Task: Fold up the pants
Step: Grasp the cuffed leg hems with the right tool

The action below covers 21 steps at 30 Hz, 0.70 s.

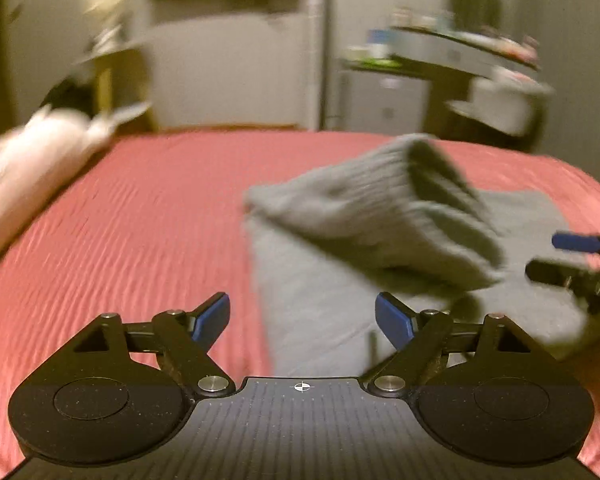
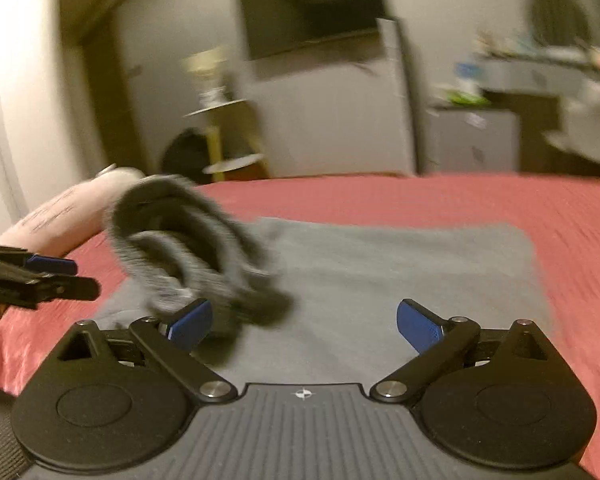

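Two hand-held claws hover over grey pants on a red-covered bed, both spread wide and gripping nothing. Nearest the left wrist camera, the left claw [image 1: 302, 318] stands with its blue pads far apart above the near edge of the pants [image 1: 320, 312]. In the right wrist view, the right claw [image 2: 305, 322] is equally wide, its left blue pad just in front of a bunched end of the garment.

The pants [image 2: 400, 280] lie mostly flat on the bed [image 2: 500, 204], while one ribbed, tubular end [image 1: 384, 216] is raised off the flat cloth, its opening dark; motion blur smears its outline in both views, so whether it touches the layer below cannot be told. The same raised end [image 2: 188, 240] appears as a curled grey loop from the right side.

Each claw shows at the edge of the other's view, cut off by the frame: the right one [image 1: 576, 260] at right, the left one [image 2: 56, 276] at left.

A pale pink pillow [image 1: 28, 168] lies along the bed's left edge. Beyond the bed, a dark wall-mounted screen [image 2: 316, 16] hangs above a grey cabinet [image 1: 236, 72]. A small yellow-legged shelf stand [image 2: 224, 140] sits at left, and a cluttered surface [image 1: 460, 52] at right carries items too blurred to identify.
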### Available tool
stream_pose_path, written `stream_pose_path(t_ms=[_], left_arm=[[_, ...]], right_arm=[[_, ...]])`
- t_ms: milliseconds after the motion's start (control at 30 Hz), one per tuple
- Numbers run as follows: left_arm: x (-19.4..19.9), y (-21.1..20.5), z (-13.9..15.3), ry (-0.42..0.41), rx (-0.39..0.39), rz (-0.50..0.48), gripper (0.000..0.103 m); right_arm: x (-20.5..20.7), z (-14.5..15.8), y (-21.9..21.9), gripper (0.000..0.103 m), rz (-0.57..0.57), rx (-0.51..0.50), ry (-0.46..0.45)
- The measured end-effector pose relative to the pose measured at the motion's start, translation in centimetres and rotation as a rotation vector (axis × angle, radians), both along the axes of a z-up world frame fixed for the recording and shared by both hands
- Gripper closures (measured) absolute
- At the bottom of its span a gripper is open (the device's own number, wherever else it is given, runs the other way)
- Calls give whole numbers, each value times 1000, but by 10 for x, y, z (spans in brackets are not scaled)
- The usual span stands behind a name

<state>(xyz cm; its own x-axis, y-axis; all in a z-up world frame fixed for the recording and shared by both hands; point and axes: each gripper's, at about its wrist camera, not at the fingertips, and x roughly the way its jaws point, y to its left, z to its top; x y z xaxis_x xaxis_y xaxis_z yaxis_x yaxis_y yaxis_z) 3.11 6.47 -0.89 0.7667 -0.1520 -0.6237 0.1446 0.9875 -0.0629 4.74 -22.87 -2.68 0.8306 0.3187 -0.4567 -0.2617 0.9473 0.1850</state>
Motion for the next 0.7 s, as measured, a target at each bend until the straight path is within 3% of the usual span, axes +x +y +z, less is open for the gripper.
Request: stream_pose_path(t_ms=[67, 133, 300, 367, 467, 667, 700], left_arm=[[-2, 23, 2, 40, -98, 39, 18], [4, 37, -1, 63, -140, 27, 17], [19, 21, -24, 158, -26, -121, 16], [23, 17, -31, 206, -33, -161, 17], [30, 11, -36, 227, -31, -218, 17], [44, 8, -49, 254, -1, -229, 17], [41, 10, -49, 248, 0, -223, 17]], right_arm=[[16, -5, 23, 4, 58, -69, 17], [29, -12, 41, 4, 107, -132, 38], [48, -10, 67, 4, 174, -208, -14], [52, -4, 77, 4, 227, -201, 3], [52, -1, 87, 4, 214, -242, -31], [100, -8, 84, 4, 196, -149, 82], [107, -11, 82, 9, 188, -121, 110]])
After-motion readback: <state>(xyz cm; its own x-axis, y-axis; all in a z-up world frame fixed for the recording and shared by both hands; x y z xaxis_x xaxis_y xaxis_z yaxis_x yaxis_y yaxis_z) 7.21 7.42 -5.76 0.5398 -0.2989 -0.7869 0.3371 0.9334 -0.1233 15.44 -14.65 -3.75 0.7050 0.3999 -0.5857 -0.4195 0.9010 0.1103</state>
